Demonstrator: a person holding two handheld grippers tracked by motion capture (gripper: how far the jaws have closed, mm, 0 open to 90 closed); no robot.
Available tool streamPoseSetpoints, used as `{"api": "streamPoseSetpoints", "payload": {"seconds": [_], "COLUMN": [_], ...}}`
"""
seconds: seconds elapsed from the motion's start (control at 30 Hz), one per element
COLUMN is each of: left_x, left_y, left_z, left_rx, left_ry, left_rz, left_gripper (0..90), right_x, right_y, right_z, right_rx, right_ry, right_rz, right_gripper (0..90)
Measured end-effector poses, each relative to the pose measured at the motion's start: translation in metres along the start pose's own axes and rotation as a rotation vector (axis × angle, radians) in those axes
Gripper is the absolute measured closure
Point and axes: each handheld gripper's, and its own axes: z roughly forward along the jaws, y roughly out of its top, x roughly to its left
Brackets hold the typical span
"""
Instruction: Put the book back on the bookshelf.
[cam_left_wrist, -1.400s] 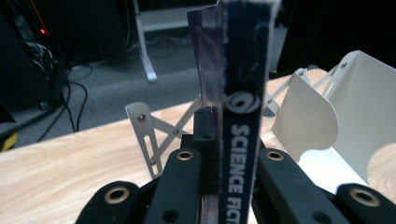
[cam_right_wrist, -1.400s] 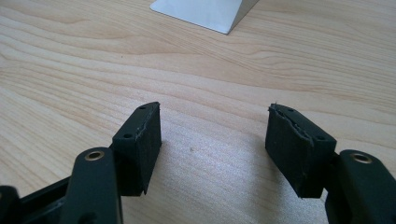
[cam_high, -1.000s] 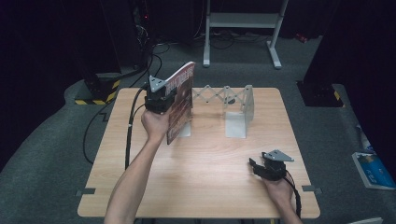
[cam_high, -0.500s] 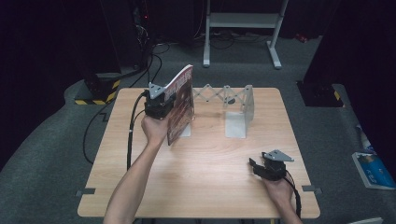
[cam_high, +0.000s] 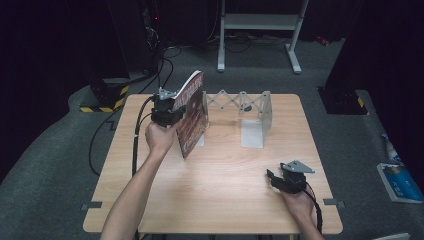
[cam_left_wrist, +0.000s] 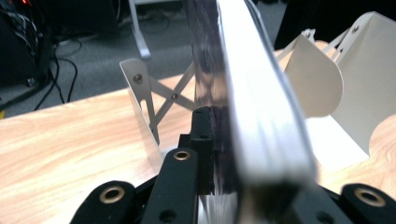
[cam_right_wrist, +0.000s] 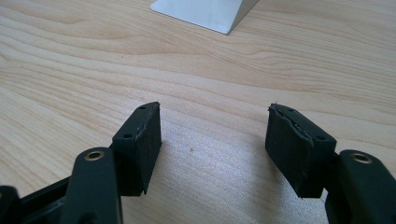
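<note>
Now the left tool (cam_high: 172, 111) has a book (cam_high: 192, 115) clamped between its jaws, holding it upright at the left end of the white expanding rack (cam_high: 250, 117) on the counter (cam_high: 225, 170). From the high view the book tilts a little, its lower edge down by the rack's left plate. In the left tool's own view the book (cam_left_wrist: 261, 116) runs straight up between the jaws, gripped at its near edge, with the rack's end plate (cam_left_wrist: 140, 93) just beyond it.

What could go wrong? The grip sits on one edge only, so the book may swing or slip if the hand twists. Let go before the book leans on a plate, and it would likely tip over flat. A hard nudge could also push the light rack along the counter, by my reckoning.

Over at the near right corner, the right tool (cam_high: 287, 180) rests low over the wood, well apart from the rack. Its jaws stand wide open (cam_right_wrist: 215, 140) with nothing between them, just bare counter (cam_right_wrist: 210, 70) beneath.
</note>
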Motion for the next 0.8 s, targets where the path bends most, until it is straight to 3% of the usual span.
{"api": "streamPoseSetpoints", "payload": {"seconds": [0.13, 0.3, 0.4, 0.8], "left_x": [0.001, -0.004, -0.007, -0.009], "left_y": [0.001, -0.001, -0.001, -0.004], "left_z": [-0.001, -0.001, 0.0, 0.009], "left_rx": [0.01, -0.039, -0.067, -0.131], "left_ry": [-0.003, 0.021, 0.018, 0.04], "left_rz": [-0.006, 0.007, -0.007, -0.015], "left_gripper": [83.0, 83.8, 84.0, 84.0], "right_x": [0.0, 0.0, 0.0, 0.0], "right_y": [0.0, 0.0, 0.0, 0.0], "right_z": [0.0, 0.0, 0.0, 0.0], "right_rx": [0.0, 0.0, 0.0, 0.0], "right_ry": [0.0, 0.0, 0.0, 0.0], "right_rz": [0.0, 0.0, 0.0, 0.0], "right_gripper": [36.1, 36.1, 36.1, 36.1]}}
